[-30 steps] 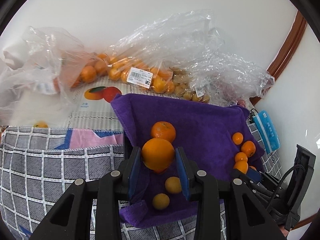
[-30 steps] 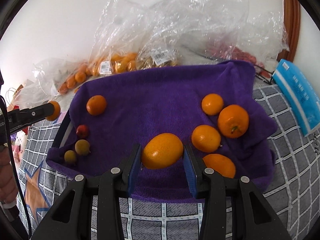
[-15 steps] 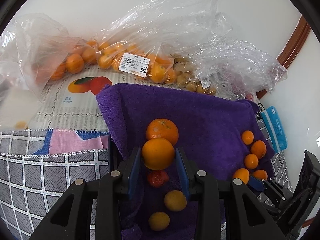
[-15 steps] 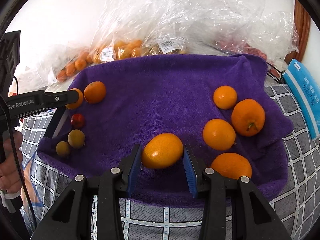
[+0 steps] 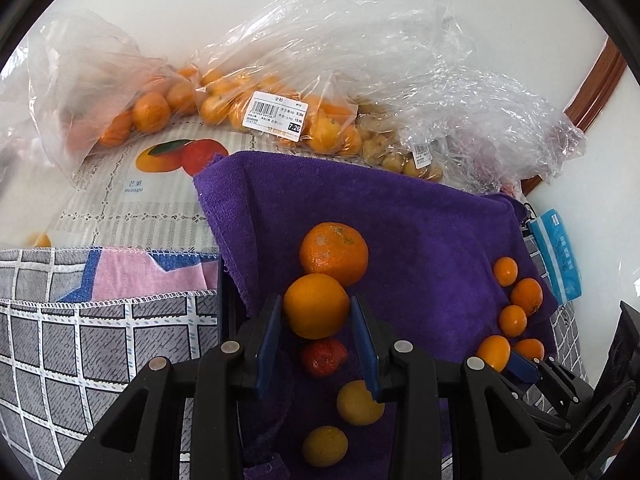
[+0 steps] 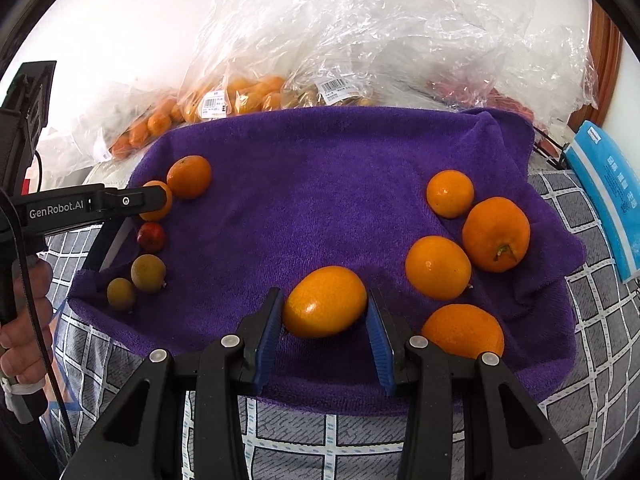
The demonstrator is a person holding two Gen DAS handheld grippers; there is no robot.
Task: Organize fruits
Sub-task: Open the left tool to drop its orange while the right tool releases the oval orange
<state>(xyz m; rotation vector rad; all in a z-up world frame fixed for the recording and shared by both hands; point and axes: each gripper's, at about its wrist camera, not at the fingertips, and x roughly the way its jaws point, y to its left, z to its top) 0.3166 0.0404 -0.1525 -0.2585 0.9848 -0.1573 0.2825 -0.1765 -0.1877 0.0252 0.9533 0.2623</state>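
The left gripper (image 5: 316, 306) is pinching a round orange (image 5: 316, 306) between its blue pads, holding it just beside a larger mandarin (image 5: 334, 253) that is lying on the purple towel (image 5: 420, 240) at about 12 o'clock from the jaws. I judge the fruit is being carried there so that like sits with like. Below the held orange, toward 6 o'clock, a small red fruit (image 5: 324, 357) and two yellow fruits (image 5: 360, 402) are lying in a loose line (apparently another sorted group).

The right gripper (image 6: 325, 302) is gripping an oval orange (image 6: 325, 302) across its long axis, low over the near edge of the towel; whether the fruit is touching the cloth I cannot tell. At 2 o'clock from it a cluster of four oranges (image 6: 438, 267) is gathering on the towel's right side, which is probably where this one is heading. Across the towel, at about 10 o'clock in the right wrist view, the left gripper is reaching in beside the mandarin.

Behind the towel, at 12 o'clock, clear plastic bags (image 5: 320, 80) of more citrus are waiting against the wall, so the sorting looks only partly done.
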